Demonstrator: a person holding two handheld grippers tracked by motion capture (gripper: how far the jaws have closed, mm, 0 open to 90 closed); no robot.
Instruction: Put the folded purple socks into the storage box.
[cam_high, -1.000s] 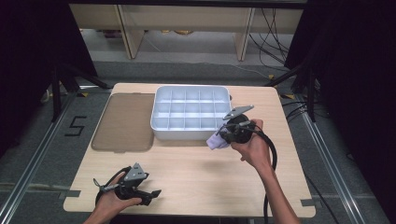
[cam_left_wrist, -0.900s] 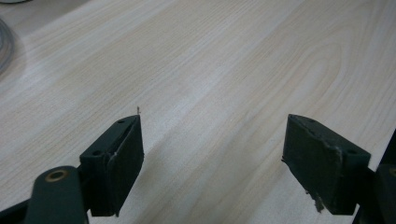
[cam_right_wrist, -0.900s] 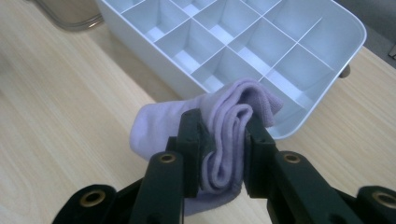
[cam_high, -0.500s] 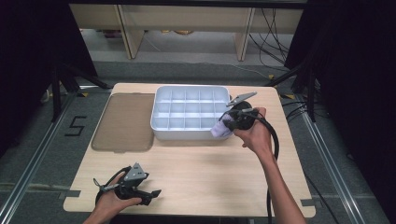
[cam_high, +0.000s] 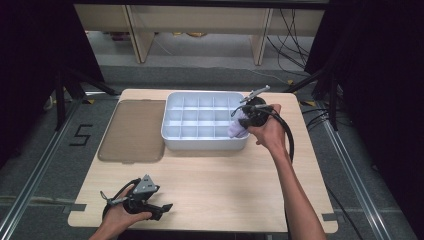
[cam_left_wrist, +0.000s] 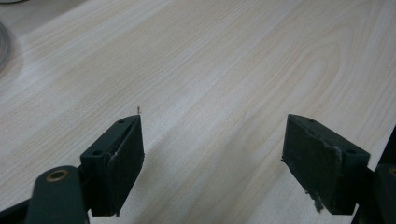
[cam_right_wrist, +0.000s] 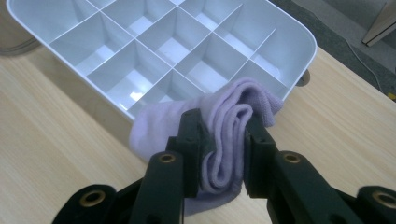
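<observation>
A folded lilac sock (cam_right_wrist: 219, 126) is squeezed between the black jaws of my right gripper (cam_right_wrist: 223, 140), which is shut on it. In the high view that gripper (cam_high: 245, 120) holds the sock (cam_high: 236, 129) over the right end of the white divided tray (cam_high: 200, 145), above its near right compartments. The tray's compartments (cam_right_wrist: 140, 70) look bare. My left gripper (cam_high: 159, 210) rests low over the table's front left corner, jaws wide apart. The left gripper view shows only pale wood between its pads (cam_left_wrist: 116, 168).
A flat brown lid (cam_high: 132, 131) lies left of the tray. The wooden table (cam_high: 225, 185) ends close behind the tray and just before my left hand. A black cable (cam_high: 289, 140) trails from the right gripper along the forearm. Dark frame legs stand beyond the table.
My right gripper has carried the sock away from me and a little upward, from the tray's front right corner to over its right end. The left hand has stayed put.
</observation>
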